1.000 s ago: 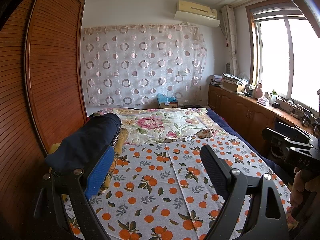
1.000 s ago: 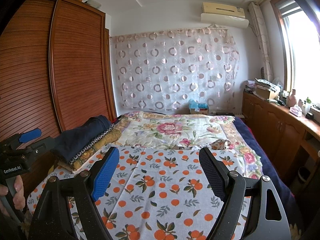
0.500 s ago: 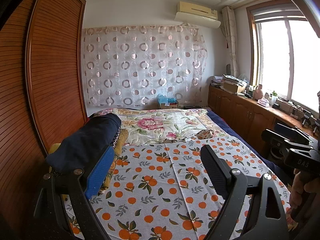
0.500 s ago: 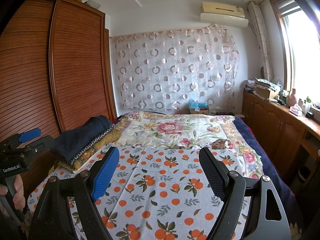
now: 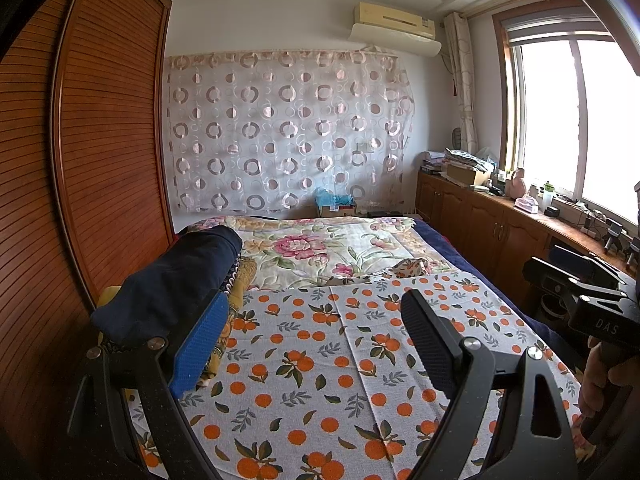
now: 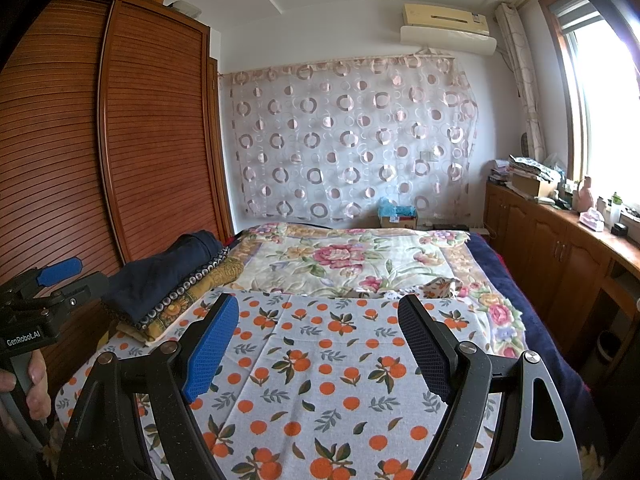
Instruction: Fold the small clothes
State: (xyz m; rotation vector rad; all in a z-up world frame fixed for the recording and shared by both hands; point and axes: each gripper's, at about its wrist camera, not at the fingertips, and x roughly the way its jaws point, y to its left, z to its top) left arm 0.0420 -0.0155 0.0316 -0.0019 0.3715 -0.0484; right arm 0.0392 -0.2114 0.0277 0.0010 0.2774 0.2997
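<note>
A small patterned garment [image 5: 410, 269] lies crumpled near the middle of the bed, at the far edge of the orange-print sheet [image 5: 320, 352]; it also shows in the right wrist view [image 6: 440, 287]. A stack of folded clothes with a dark navy piece on top [image 5: 176, 284] sits at the bed's left side, also in the right wrist view [image 6: 168, 276]. My left gripper [image 5: 312, 336] is open and empty above the sheet. My right gripper [image 6: 318, 340] is open and empty too, well short of the garment.
A wooden slatted wardrobe [image 5: 80, 160] runs along the left of the bed. Wooden cabinets [image 5: 500, 232] with clutter stand under the window on the right. A floral quilt [image 6: 344, 260] covers the far half of the bed. A patterned curtain hangs on the back wall.
</note>
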